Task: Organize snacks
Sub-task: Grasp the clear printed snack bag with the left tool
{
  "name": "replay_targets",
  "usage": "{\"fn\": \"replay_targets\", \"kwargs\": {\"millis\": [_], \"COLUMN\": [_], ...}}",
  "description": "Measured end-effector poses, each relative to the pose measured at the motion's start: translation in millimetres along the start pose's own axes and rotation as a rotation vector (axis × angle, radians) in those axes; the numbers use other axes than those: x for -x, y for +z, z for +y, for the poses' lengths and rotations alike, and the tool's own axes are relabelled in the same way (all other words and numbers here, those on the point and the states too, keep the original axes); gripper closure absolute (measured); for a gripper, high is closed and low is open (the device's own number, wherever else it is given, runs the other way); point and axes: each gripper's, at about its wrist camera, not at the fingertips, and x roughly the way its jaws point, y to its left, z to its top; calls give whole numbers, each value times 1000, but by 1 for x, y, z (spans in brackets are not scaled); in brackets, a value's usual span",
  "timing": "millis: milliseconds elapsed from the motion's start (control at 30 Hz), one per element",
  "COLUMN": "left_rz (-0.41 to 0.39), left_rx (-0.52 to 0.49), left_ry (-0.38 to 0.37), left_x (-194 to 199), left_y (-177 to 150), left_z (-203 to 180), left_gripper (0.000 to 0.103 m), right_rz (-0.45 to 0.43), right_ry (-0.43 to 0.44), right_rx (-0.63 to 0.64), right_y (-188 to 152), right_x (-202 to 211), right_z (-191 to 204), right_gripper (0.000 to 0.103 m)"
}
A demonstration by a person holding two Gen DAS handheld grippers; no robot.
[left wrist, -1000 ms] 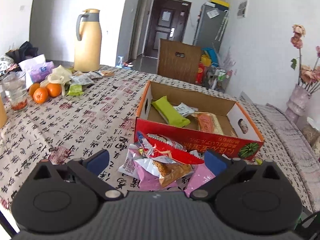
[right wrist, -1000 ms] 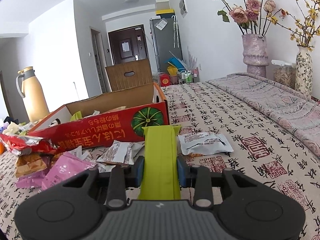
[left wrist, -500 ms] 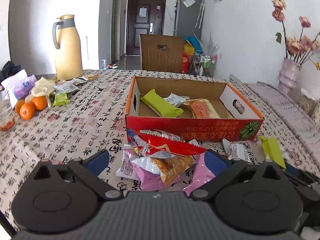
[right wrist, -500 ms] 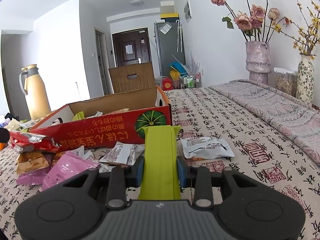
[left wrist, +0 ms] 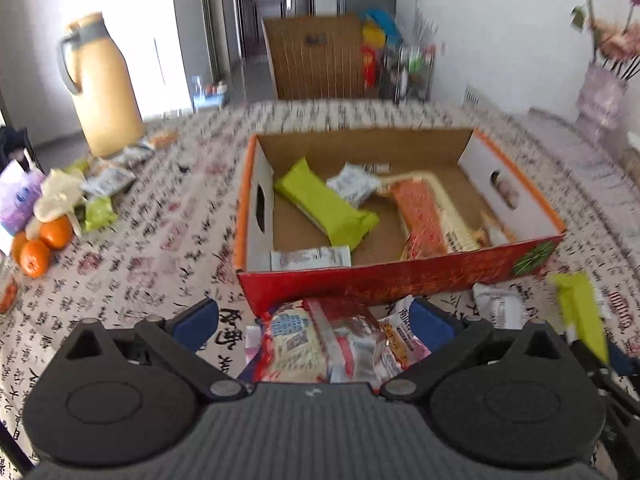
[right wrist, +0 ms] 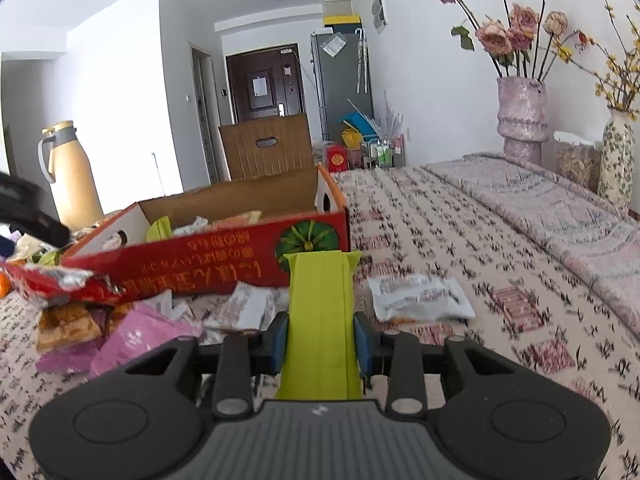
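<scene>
A red cardboard box (left wrist: pixel 400 284) sits mid-table with a green bar (left wrist: pixel 326 210), an orange packet (left wrist: pixel 424 224) and white packets inside. My left gripper (left wrist: pixel 314 322) is open above a pile of loose snack packets (left wrist: pixel 336 340) in front of the box. My right gripper (right wrist: pixel 320 338) is shut on a lime-green snack bar (right wrist: pixel 320 320), held just in front of the box's near right corner (right wrist: pixel 308 240); the bar also shows in the left wrist view (left wrist: pixel 580 308). A white packet (right wrist: pixel 420 296) lies on the cloth to the right.
A yellow thermos (left wrist: pixel 104 84), oranges (left wrist: pixel 44 244) and more packets (left wrist: pixel 104 184) stand at the table's left. Vases with flowers (right wrist: pixel 520 120) stand at the far right. A wooden chair back (left wrist: pixel 316 62) is behind the table.
My left gripper has risen and tilted down, so I look into the box from above. My right gripper has lifted slightly with the green bar still in it.
</scene>
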Motion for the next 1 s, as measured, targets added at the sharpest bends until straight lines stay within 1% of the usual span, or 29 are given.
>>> {"fn": "replay_targets", "kwargs": {"millis": [100, 233, 267, 300, 333, 367, 400, 433, 467, 500, 667, 1000], "left_rz": [68, 123, 138, 154, 169, 185, 195, 187, 178, 173, 131, -15], "left_rx": [-1, -7, -5, 1, 12, 23, 30, 33, 32, 36, 52, 36], "left_ry": [33, 66, 69, 71, 66, 55, 42, 42, 42, 37, 14, -32], "left_x": [-19, -33, -36, -40, -43, -45, -46, -45, -44, -42, -32, 4], "left_y": [6, 7, 6, 4, 2, 1, 0, -3, -4, -5, -9, -16], "left_z": [-4, -8, -8, -8, -7, -6, -6, -6, -6, -6, -4, 6], "left_gripper": [0, 1, 4, 11, 15, 24, 27, 28, 32, 38, 43, 44], "right_rz": [-10, -8, -5, -2, 1, 4, 8, 10, 14, 18, 20, -7], "right_ry": [17, 55, 64, 72, 83, 90, 97, 102, 105, 106, 99, 66], "right_rx": [0, 3, 6, 10, 14, 19, 25, 29, 36, 42, 50, 41], "right_y": [9, 17, 18, 20, 22, 23, 24, 24, 24, 25, 23, 26], "right_x": [1, 1, 0, -1, -2, -4, -4, -5, -5, -5, -4, 7], "right_z": [0, -1, -1, -1, -1, -1, -1, 0, 1, 1, 1, 8], "right_gripper": [70, 70, 70, 70, 70, 70, 70, 70, 70, 70, 70, 70]}}
